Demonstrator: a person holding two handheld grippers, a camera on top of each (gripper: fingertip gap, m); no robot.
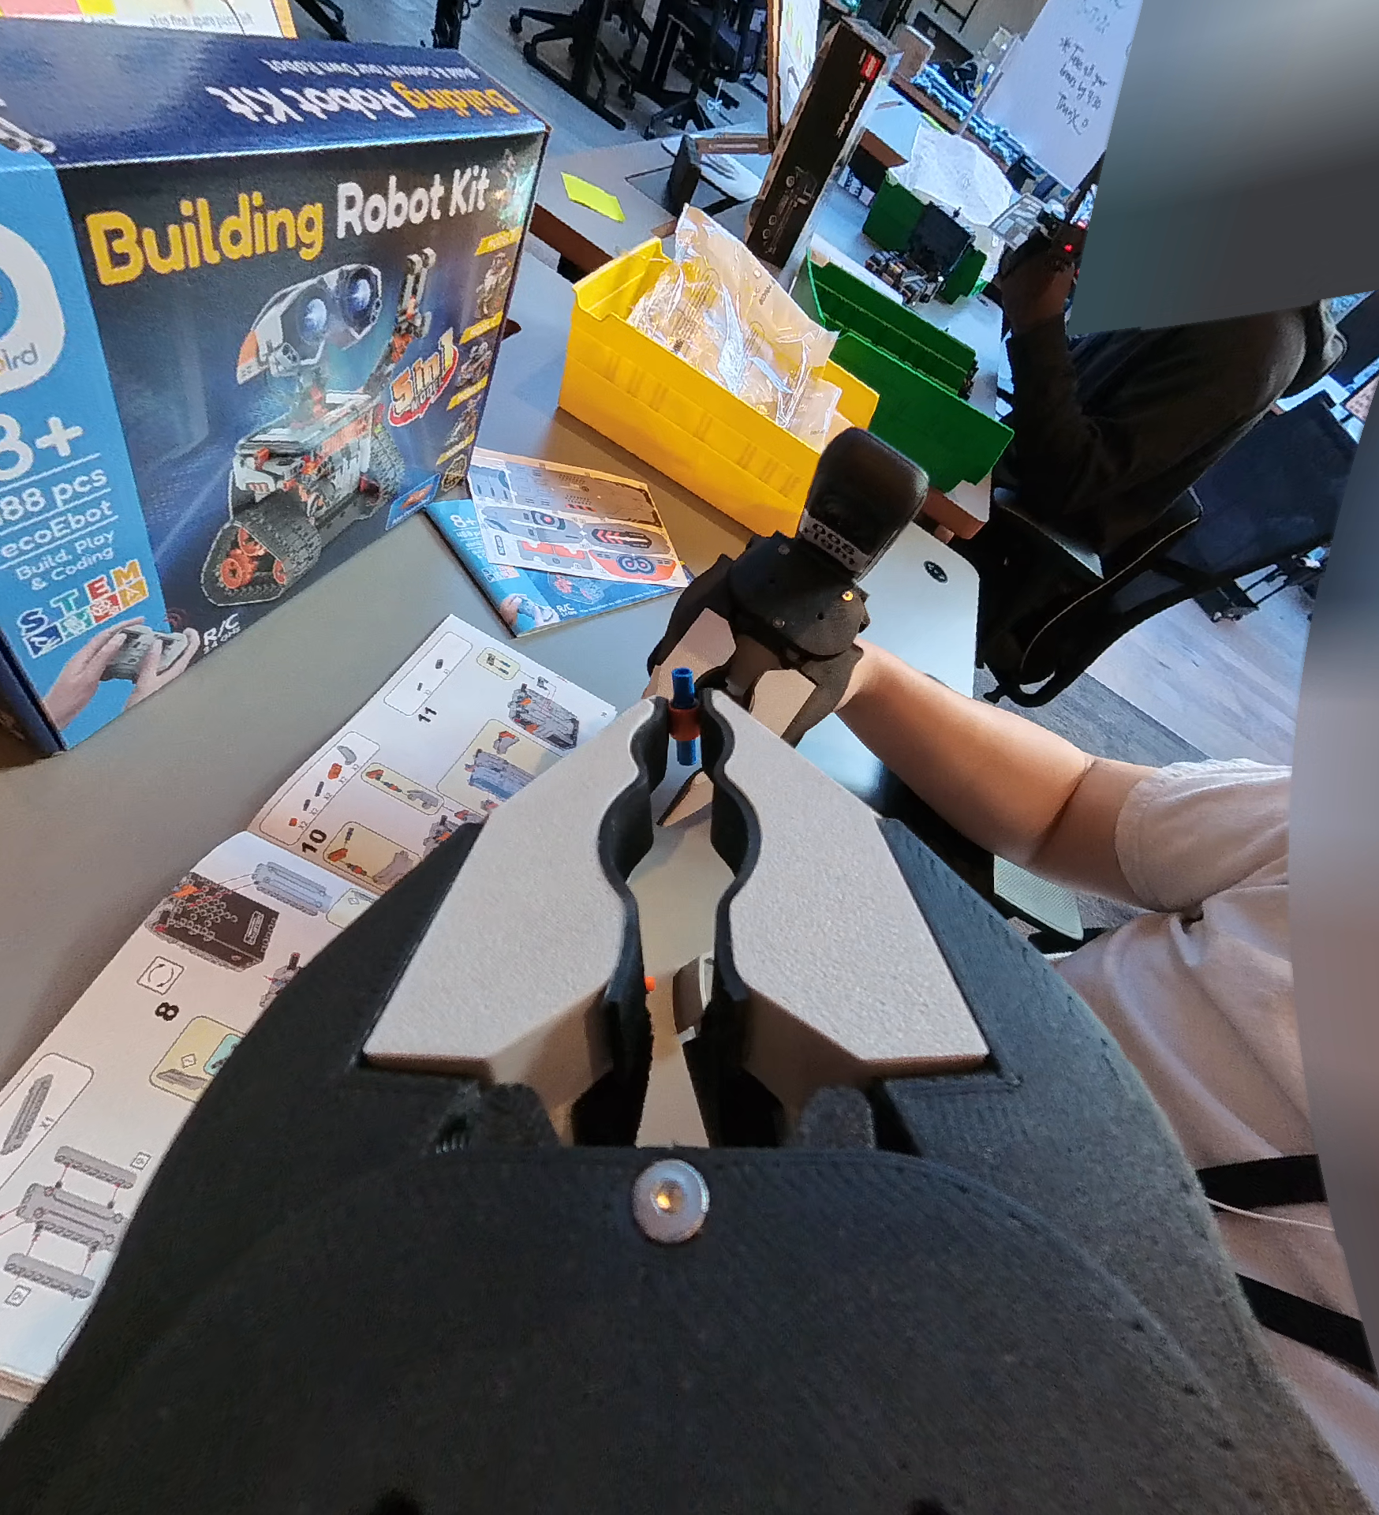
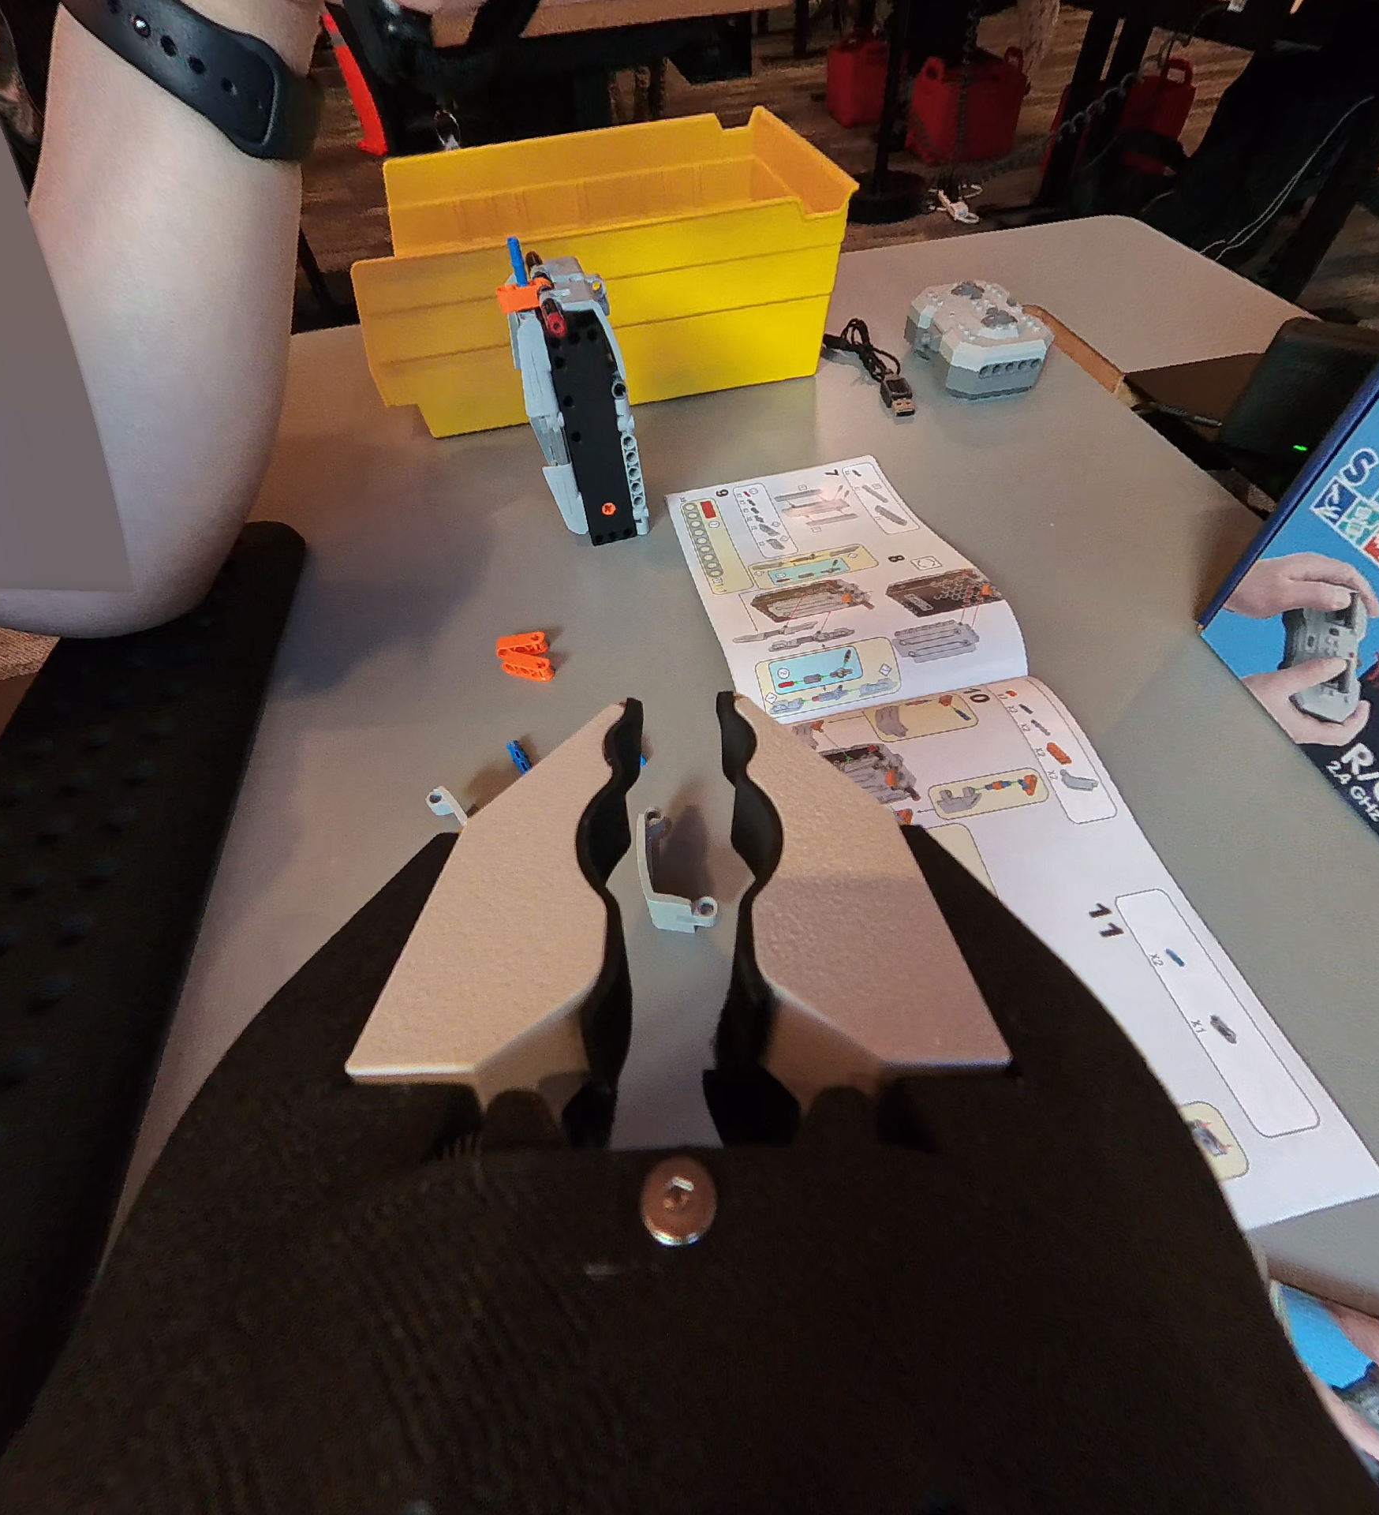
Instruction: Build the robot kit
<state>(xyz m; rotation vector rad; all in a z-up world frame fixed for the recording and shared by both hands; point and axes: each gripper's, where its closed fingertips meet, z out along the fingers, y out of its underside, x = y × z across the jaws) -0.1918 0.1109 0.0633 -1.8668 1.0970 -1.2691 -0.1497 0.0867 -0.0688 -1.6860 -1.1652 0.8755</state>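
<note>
Big blue kit box [image 1: 203, 344] stands on the grey counter [image 1: 96, 861], and it's our landmark here. Spread flat in front of the box is the open instruction booklet [image 1: 276, 885], its pages partly hidden under the left claw [image 1: 684, 713]. To the right of the box sits a yellow bin [image 1: 694, 418] stuffed with clear plastic bags [image 1: 739, 328], green bins [image 1: 916, 369] just past it, and a sticker sheet [image 1: 580, 525] lying on a small blue leaflet between box and bin. The left claw is clamped tight at its tips on a small blue pin with an orange collar [image 1: 682, 712], held up off the counter over the booklet's edge. Just beyond it hangs the right claw [image 1: 739, 697], a bare forearm [image 1: 981, 771] behind it. From the right wrist view the right claw [image 2: 676, 709] hovers with its fingers parted, holding nothing, a pale grey curved piece [image 2: 666, 881] on the counter between them. Across the booklet from the box corner [image 2: 1342, 623] stands an upright black-and-grey brick assembly [image 2: 584, 410], an empty yellow bin [image 2: 629, 270] behind it. A grey motor block [image 2: 973, 332] and a black USB cable [image 2: 875, 365] lie beside that bin. Two orange connectors [image 2: 526, 653] and a tiny blue pin [image 2: 517, 752] sit loose left of the claw. Office chairs and desks fill the room behind.
</note>
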